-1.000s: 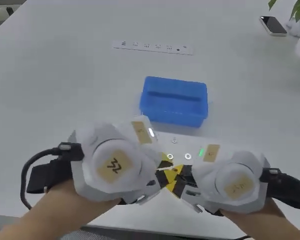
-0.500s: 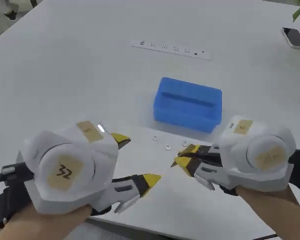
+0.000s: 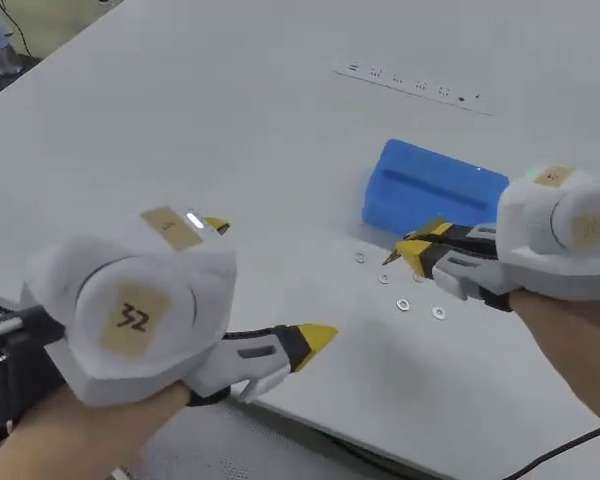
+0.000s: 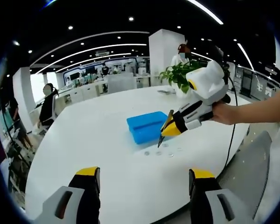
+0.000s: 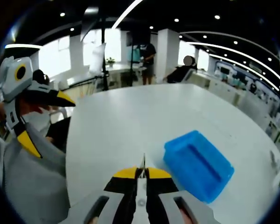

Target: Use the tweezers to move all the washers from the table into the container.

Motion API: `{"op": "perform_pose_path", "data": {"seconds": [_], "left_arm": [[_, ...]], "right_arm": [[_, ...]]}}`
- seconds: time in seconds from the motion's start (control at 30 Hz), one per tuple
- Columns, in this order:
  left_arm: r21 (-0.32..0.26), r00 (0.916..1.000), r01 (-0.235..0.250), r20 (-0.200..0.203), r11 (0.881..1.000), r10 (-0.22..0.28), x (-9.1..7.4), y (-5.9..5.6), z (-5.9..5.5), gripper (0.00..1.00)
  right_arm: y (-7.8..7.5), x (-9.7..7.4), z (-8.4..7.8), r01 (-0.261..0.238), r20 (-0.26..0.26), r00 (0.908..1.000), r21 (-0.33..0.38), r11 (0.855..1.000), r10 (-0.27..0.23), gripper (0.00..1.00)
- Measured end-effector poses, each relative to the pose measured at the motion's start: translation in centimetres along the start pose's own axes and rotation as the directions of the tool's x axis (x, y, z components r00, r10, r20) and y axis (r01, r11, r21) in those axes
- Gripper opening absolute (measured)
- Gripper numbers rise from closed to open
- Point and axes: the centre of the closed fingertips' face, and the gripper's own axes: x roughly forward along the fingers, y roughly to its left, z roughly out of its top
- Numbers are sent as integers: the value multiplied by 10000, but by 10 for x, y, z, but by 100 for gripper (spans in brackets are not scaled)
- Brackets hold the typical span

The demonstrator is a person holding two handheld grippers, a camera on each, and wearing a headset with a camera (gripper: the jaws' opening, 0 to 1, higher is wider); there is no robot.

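Surface: wide white table (image 3: 230, 150) in a bright open office; seated people and a potted plant (image 4: 177, 74) show far behind it in the gripper views
Task target: blue container (image 3: 430, 190), a rectangular open-topped tub standing on the table just beyond the washers; its inside is too unclear to read
Loose parts: four small metal washers (image 3: 403, 304) lying flat on the table in a short scattered row just in front of the container
Tool: thin dark tweezers (image 4: 160, 141) sticking out past the yellow jaw tips of the right gripper, points aimed down at the table close above the washers; whether the points touch or hold a washer cannot be told
Right side: right gripper (image 3: 412, 252) with its jaws pressed together on the tweezers, held low over the washers beside the container's near wall
Left side: left gripper (image 3: 272, 280) with its jaws spread wide and nothing between them, held over the near part of the table, well apart from the washers and the container
Far end: white power strip (image 3: 410, 82) lying flat on the table beyond the container
Near edge: dark cable (image 3: 550, 455) running under the right forearm
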Motion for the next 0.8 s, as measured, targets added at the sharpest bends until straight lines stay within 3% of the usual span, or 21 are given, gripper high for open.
{"op": "perform_pose_path", "data": {"seconds": [0.27, 0.53, 0.8], "left_arm": [[-371, 9990, -435, -105, 9984, 431, -6, 8, -7, 82], [-495, 9988, -476, -160, 9976, 469, 6, 16, -5, 84], [-601, 9992, -369, -162, 9975, 360, 14, 15, -4, 85]], "right_arm": [[1, 18, -2, -333, -382, 9987, -240, 9992, 324, 3], [-4, 34, -4, -785, -736, 9945, -519, 9956, 746, 3], [-10, 42, -13, -1071, -1271, 9872, -834, 9907, 961, 2]]}}
